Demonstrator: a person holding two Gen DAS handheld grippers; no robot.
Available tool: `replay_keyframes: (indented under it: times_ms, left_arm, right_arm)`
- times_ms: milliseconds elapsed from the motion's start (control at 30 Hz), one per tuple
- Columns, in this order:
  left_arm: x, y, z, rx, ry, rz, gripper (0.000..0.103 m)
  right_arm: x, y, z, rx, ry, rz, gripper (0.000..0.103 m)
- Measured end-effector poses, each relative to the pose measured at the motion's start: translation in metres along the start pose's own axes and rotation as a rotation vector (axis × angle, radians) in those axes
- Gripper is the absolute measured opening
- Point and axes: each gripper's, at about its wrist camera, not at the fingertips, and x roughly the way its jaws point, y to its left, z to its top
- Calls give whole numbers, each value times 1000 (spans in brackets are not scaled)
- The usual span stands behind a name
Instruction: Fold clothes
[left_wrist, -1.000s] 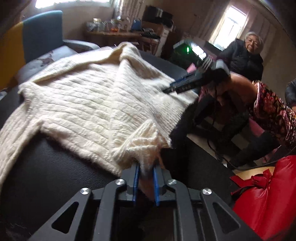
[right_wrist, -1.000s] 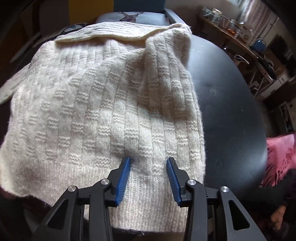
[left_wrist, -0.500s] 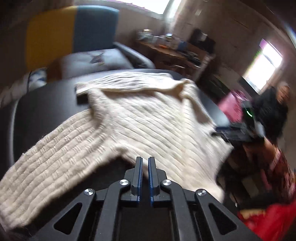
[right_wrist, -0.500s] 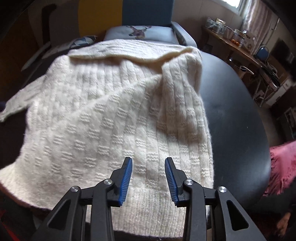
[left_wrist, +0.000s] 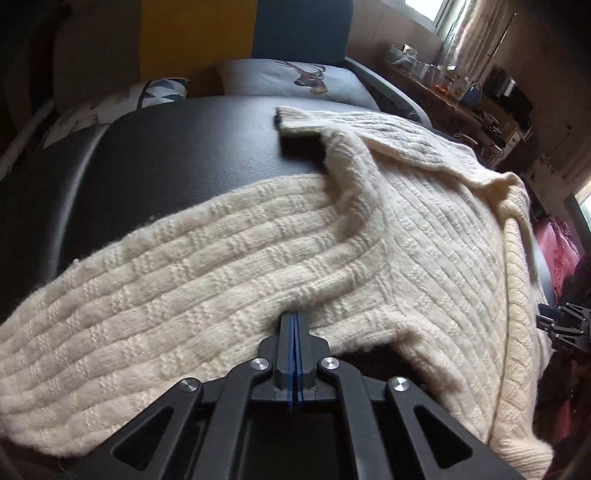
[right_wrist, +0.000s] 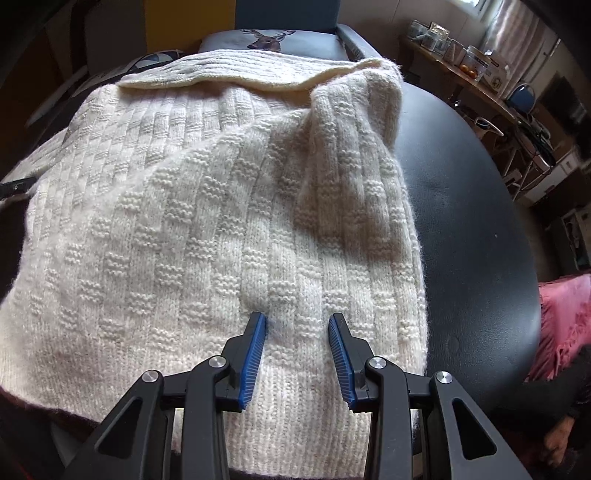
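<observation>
Cream knit sweater (right_wrist: 229, 221), soft, thick, floppy, spread across black bench (right_wrist: 472, 229); best pinched at hem or sleeve edge; left tongs (left_wrist: 294, 325) together against armpit fold, right tongs (right_wrist: 297, 328) apart over near hem.

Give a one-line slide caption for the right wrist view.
Open right gripper above a cream knitted sweater on a black table.

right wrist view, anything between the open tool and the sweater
Nothing visible. The right tool is open directly over the cream sweater, its fingertips at the knit, with no other object on that part of the black table.
</observation>
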Motion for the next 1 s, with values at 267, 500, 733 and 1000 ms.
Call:
replay_keyframes:
  times_ms: [267,500,733,1000]
  left_arm:
    - [-16,47,6,17,2,175,2]
    - [-38,76,-1,0,-4,300,1]
    - [-73,9,2,11,-236,134,16]
    - [0,-23,4,-63,-155,64,16]
  right_arm:
    - [-7,43,1,-56,-7,111,37]
    - [-11,72,4,-147,-32,119,35]
    - [-62,75,52,-214,-189,165,35]
    - [-71,141,177,-360,-348,164,43]
